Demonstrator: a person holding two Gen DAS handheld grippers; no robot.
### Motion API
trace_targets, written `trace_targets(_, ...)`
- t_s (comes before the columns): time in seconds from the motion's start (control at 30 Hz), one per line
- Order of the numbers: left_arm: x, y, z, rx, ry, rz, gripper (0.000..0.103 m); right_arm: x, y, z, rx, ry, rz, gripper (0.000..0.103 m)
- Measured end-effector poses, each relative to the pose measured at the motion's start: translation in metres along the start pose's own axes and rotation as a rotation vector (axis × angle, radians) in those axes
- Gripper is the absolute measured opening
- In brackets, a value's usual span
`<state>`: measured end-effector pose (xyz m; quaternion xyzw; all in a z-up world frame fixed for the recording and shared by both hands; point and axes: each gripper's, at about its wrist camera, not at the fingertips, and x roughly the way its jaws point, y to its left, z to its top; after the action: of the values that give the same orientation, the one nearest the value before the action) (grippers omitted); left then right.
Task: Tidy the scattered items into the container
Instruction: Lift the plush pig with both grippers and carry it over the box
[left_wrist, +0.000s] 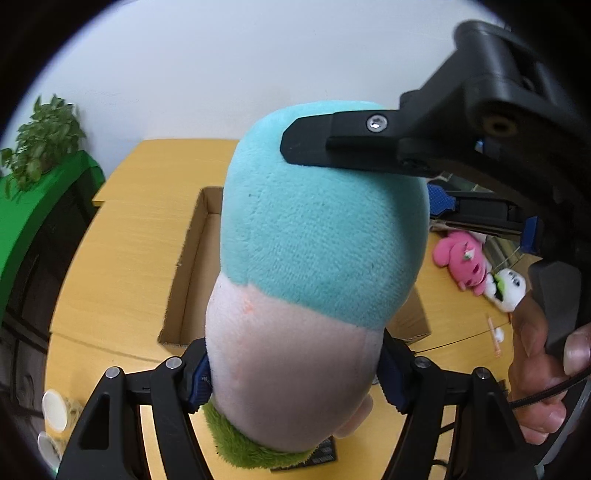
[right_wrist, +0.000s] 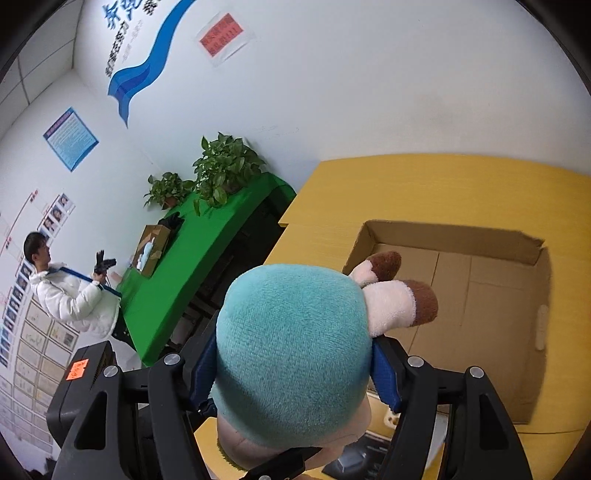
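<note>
- Yellow wooden table (right_wrist: 424, 184) against a white wall (right_wrist: 351, 74); open cardboard box (right_wrist: 517, 332) sits on it.
- Left gripper (left_wrist: 291, 384): both blue-padded fingers pressed into the pale pink part of a plush doll (left_wrist: 317, 236), one at 9 o'clock and one at 3 o'clock of it. Clamped on the doll.
- Right gripper (right_wrist: 293, 373): blue pads squeezed against the doll's (right_wrist: 291, 350) teal body from both sides. Also clamped on it.
- In the left wrist view one black finger of the right gripper (left_wrist: 340, 142) lies across the teal top of the doll, at 1 o'clock.
- Doll location: held off the table between both grippers, at the near-left edge of the box; its two brown-tipped feet (right_wrist: 395, 291) point toward the box interior at 1 o'clock. Green fuzzy part at the doll's 6 o'clock end.
- Person's hand (left_wrist: 543, 373) grips the handle at 4 o'clock of the left view.
- Pink plush toy (left_wrist: 461, 258) and white plush toy (left_wrist: 506, 288) lie touching on the table at 3 o'clock, outside the box.
- Background, 9 to 10 o'clock of the right view: green-covered table (right_wrist: 207, 266) with potted plants (right_wrist: 221, 170); person in a white jacket (right_wrist: 66, 291) beside it.
</note>
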<state>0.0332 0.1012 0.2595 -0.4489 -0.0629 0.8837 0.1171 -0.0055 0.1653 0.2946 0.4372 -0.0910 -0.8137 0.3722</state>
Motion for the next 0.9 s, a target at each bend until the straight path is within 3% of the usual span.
trace_targets(0.13,0.036,0.001,0.010,0.016,0.037,-0.006,0.072,0.031,-0.033,-0.002,0.059,0.009,-0.029,0.074)
trace_targets(0.23,0.041,0.010,0.029,-0.014,0.072,-0.005,0.071,0.046,-0.046,0.014,0.080,0.035,-0.030,0.073)
trace_targets(0.43,0.038,0.043,0.084,-0.104,0.090,0.014,0.071,0.082,-0.053,0.089,0.086,0.160,0.036,0.074)
trace_targets(0.6,0.049,0.065,0.110,-0.130,0.069,0.033,0.071,0.111,-0.052,0.133,0.062,0.185,0.061,0.074)
trace_targets(0.73,0.085,0.084,0.110,-0.130,0.093,0.049,0.072,0.144,-0.063,0.144,0.072,0.193,0.054,0.074)
trace_targets(0.9,0.162,0.111,0.096,-0.124,0.178,0.045,0.072,0.212,-0.114,0.128,0.143,0.205,0.015,0.074)
